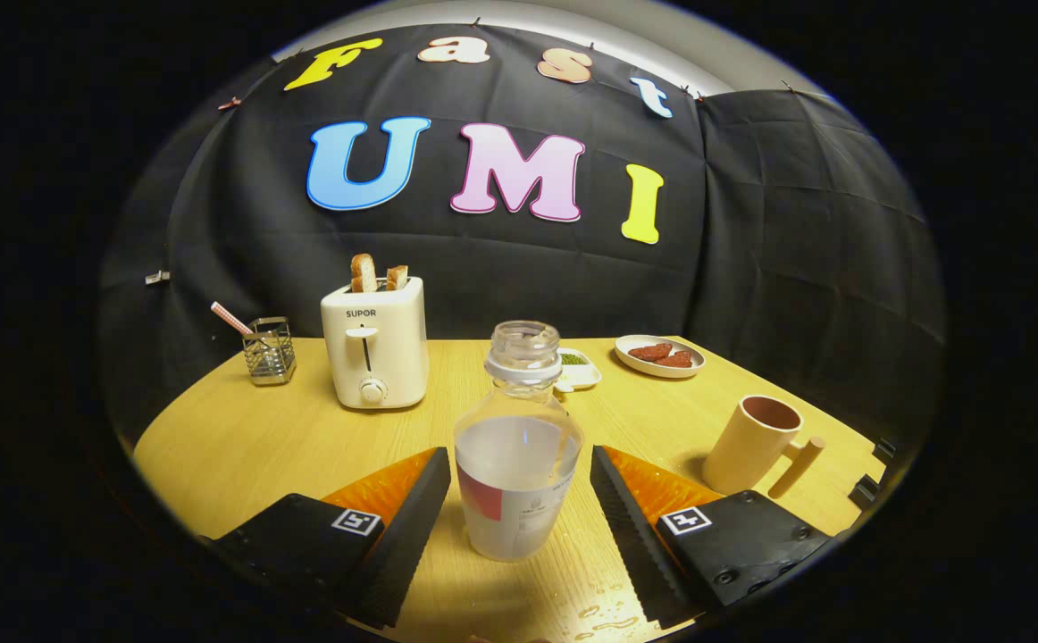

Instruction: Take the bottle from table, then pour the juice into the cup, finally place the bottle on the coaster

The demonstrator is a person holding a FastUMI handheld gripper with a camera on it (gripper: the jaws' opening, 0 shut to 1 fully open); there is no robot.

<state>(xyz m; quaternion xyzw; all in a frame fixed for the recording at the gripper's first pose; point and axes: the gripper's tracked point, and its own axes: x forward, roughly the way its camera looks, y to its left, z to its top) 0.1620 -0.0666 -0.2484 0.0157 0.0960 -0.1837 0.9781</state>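
1. Closest in, a few water droplets point(606, 616) lie on the wooden surface point(233, 438) just behind the bottle's base, between the roots of the two fingers.
2. The gripper point(519, 509) has its fingers spread wide: the left finger point(407, 527) and the right finger point(631, 527) stand on either side of the bottle, each with a narrow gap to the plastic, so neither ribbed pad presses on it.
3. The bottle point(517, 446) stands upright on the surface between the fingers. It is clear plastic, uncapped, with a white ring at the neck, a label with a red patch low on its side, and pale liquid filling roughly its lower half.
4. To the right, just beyond the right finger, a beige cup point(751, 442) with a stick-like handle stands upright, its open mouth showing a brownish inside.
5. Further back, left of the bottle, a white toaster point(374, 344) holds two slices of toast in its slots.
6. Behind the bottle's neck sits a small white dish point(578, 368) with something green in it; right of it, a round plate point(659, 355) carries reddish-brown pieces.
7. Far left, a wire holder point(270, 350) holds a striped straw.
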